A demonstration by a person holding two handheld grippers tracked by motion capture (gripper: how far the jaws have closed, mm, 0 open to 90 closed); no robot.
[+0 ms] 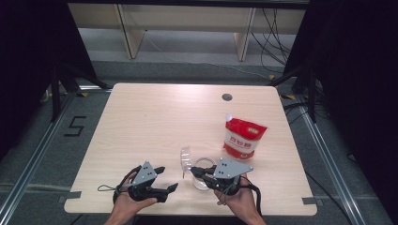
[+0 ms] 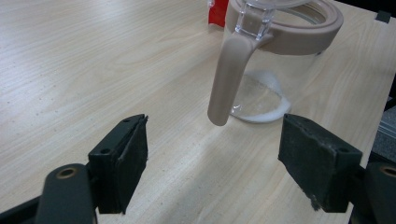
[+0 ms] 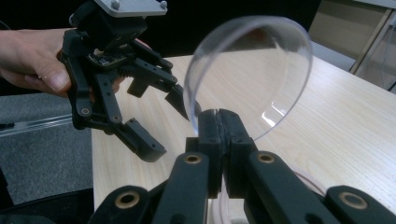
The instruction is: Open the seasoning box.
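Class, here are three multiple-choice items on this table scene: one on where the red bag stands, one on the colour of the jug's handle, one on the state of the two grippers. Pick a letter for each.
1. Where is the red bag?
A. beyond the jug, on the person's right
B. at the near left corner
C. inside the jug

2. What colour is the jug handle?
A. blue
B. beige
C. black

3. How are the grippers?
A. both open
B. both shut
C. left open, right shut on the lid

Answers: 1 A, the high view shows it past the jug. 2 B, the left gripper view shows beige. 3 C, the left gripper gapes; the right gripper pinches the clear lid.
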